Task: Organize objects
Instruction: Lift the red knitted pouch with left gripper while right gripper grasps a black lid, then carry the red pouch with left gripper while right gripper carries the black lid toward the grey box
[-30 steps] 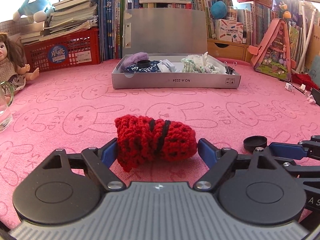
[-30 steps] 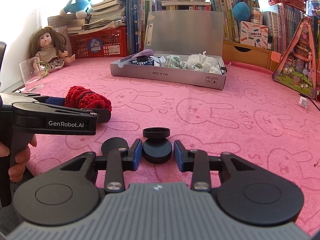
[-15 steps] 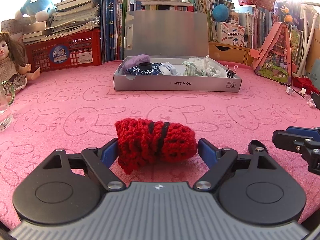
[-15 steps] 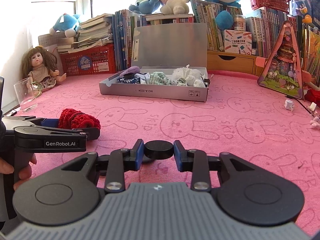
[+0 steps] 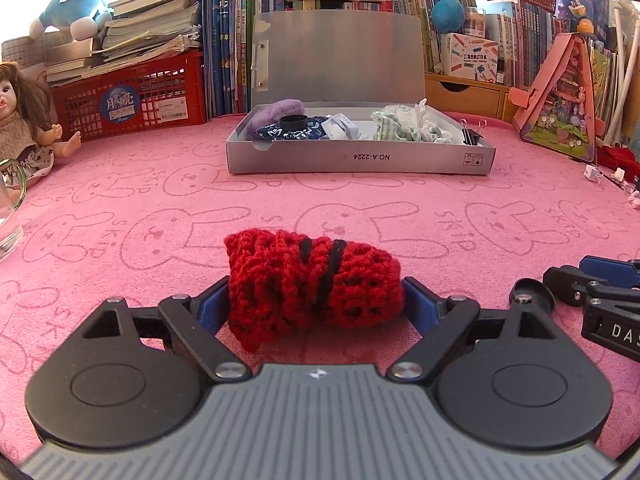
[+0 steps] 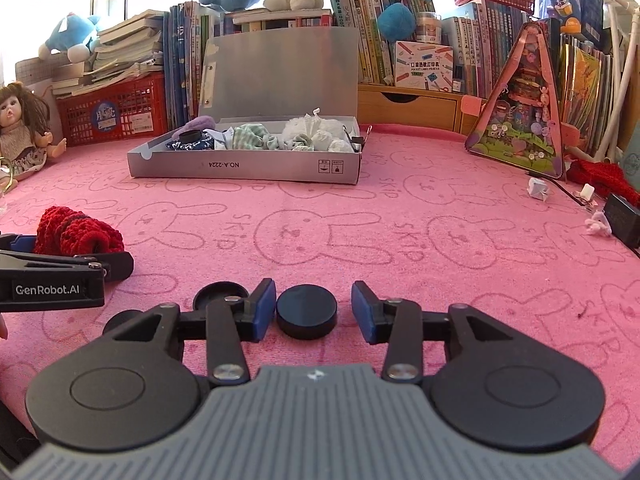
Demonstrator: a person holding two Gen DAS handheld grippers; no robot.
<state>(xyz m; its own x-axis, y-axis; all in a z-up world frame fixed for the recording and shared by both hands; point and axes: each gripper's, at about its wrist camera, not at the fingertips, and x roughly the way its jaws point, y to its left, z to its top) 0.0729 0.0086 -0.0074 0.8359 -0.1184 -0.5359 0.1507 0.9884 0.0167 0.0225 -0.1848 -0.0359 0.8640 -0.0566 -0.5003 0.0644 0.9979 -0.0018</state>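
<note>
Loosely knitted red pouch (image 5: pixel 316 282) beside smooth round black cap (image 6: pixel 307 311).

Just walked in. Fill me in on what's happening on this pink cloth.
A person is tidying small things with a pair of tongs in each hand. The left tongs sit around a red crocheted piece on the pink cloth. The right tongs are opening, with a black round cap lying loose between them. The open grey box waits behind.
</note>
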